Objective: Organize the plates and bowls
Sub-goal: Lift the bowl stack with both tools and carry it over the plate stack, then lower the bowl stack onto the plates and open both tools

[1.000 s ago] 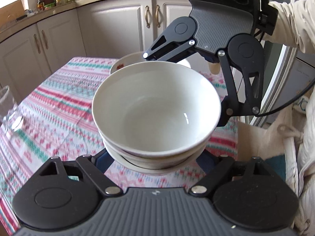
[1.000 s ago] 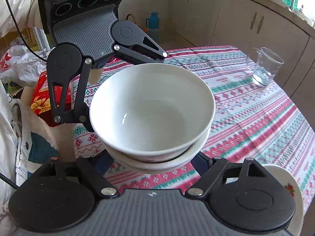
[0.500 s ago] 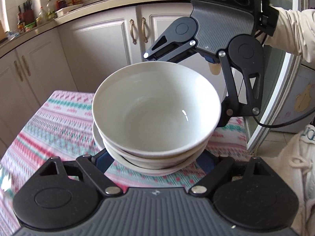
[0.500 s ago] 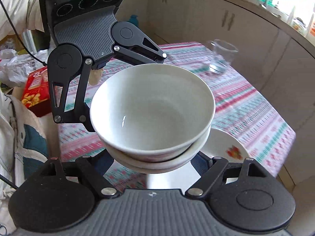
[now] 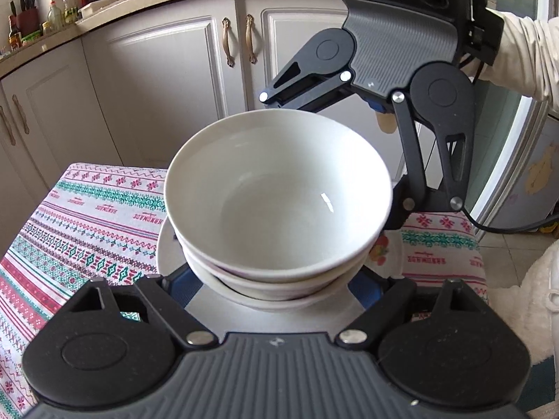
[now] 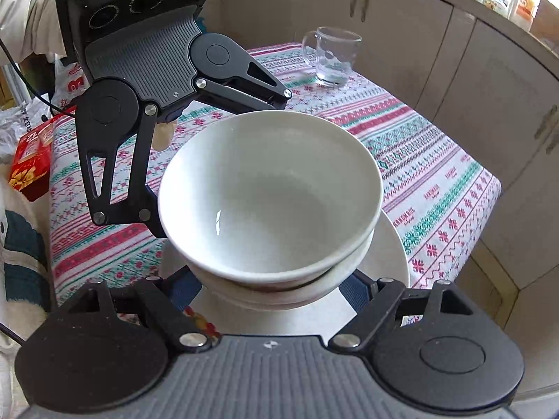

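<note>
Both tools, left (image 5: pixel 276 279) and right (image 6: pixel 272 279), clamped on bowl stack (image 5: pixel 279 202); tablecloth (image 6: pixel 436 160) reads "HANDMADE".

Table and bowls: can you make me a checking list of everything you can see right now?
Surface: table under a striped patterned cloth.
Job's things: stack of white bowls held above a white flowered plate; contact with the plate can't be told.
Clutter: glass mug at the far end.
Grippers: left gripper and right gripper grip the stack from opposite sides.
Cables: black cable behind the right gripper.
Surroundings: kitchen cabinets, bottles on the counter, red box.
</note>
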Motion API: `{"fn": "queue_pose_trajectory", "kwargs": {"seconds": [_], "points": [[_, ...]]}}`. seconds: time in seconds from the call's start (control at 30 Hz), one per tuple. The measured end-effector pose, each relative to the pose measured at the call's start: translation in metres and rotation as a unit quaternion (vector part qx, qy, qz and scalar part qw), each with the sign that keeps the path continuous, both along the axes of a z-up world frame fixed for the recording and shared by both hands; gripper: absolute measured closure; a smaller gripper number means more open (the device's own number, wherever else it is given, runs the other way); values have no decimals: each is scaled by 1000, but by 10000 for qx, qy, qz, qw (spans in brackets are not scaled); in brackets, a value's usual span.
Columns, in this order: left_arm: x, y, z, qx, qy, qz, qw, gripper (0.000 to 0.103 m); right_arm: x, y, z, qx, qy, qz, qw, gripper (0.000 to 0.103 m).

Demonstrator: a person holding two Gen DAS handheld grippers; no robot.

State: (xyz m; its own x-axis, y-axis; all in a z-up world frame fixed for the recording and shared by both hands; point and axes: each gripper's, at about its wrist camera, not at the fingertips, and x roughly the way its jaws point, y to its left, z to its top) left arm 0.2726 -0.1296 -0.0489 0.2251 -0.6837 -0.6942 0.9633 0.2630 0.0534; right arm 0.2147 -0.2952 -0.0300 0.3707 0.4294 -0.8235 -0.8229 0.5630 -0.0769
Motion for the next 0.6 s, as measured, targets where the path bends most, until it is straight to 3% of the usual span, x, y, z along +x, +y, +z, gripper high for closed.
{"fn": "queue_pose_trajectory", "kwargs": {"seconds": [0.6], "points": [[4,-6,-4,-79,-14,37,10000,14,0,-10,-1,91,107,-178,9997,15]]}}
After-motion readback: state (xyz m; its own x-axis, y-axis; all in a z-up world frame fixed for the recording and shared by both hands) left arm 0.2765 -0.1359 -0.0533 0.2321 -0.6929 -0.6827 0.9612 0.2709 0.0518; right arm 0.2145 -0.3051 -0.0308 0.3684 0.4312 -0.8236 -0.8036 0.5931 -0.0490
